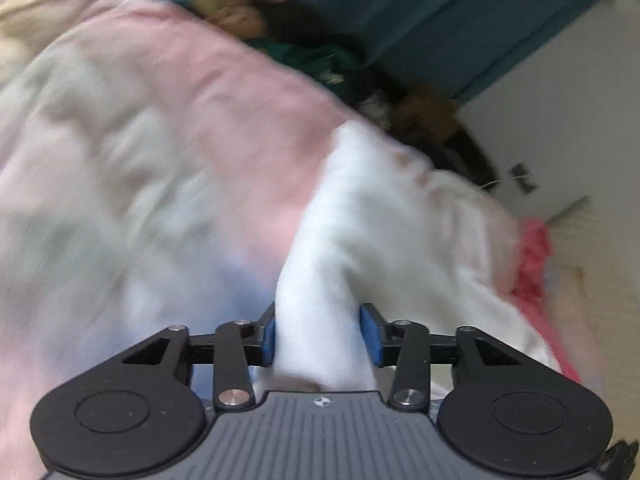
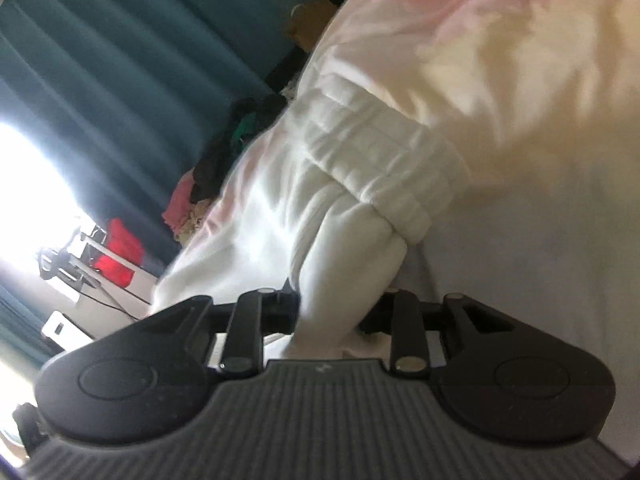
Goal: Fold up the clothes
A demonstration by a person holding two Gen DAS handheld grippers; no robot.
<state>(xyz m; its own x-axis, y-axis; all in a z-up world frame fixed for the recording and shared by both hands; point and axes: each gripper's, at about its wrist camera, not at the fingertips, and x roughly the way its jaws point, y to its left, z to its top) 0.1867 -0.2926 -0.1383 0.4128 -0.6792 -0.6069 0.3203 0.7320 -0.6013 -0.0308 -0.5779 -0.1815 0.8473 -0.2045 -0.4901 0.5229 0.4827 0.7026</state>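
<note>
A white garment (image 1: 384,216) lies bunched over a pastel pink, white and blue bedspread (image 1: 132,148). My left gripper (image 1: 322,332) is shut on a fold of the white garment, pinched between its blue pads (image 1: 370,334). In the right wrist view the same white garment (image 2: 360,168) shows a ribbed elastic band. My right gripper (image 2: 332,312) is shut on a bunched part of it just below that band. Both views are blurred by motion.
A pile of dark, green and pink clothes (image 1: 304,44) lies along the far edge of the bed. Teal curtains (image 2: 120,60) hang behind. A pink cloth (image 1: 536,264) lies at the garment's right edge. A bright window (image 2: 28,184) and a red item (image 2: 118,256) are at left.
</note>
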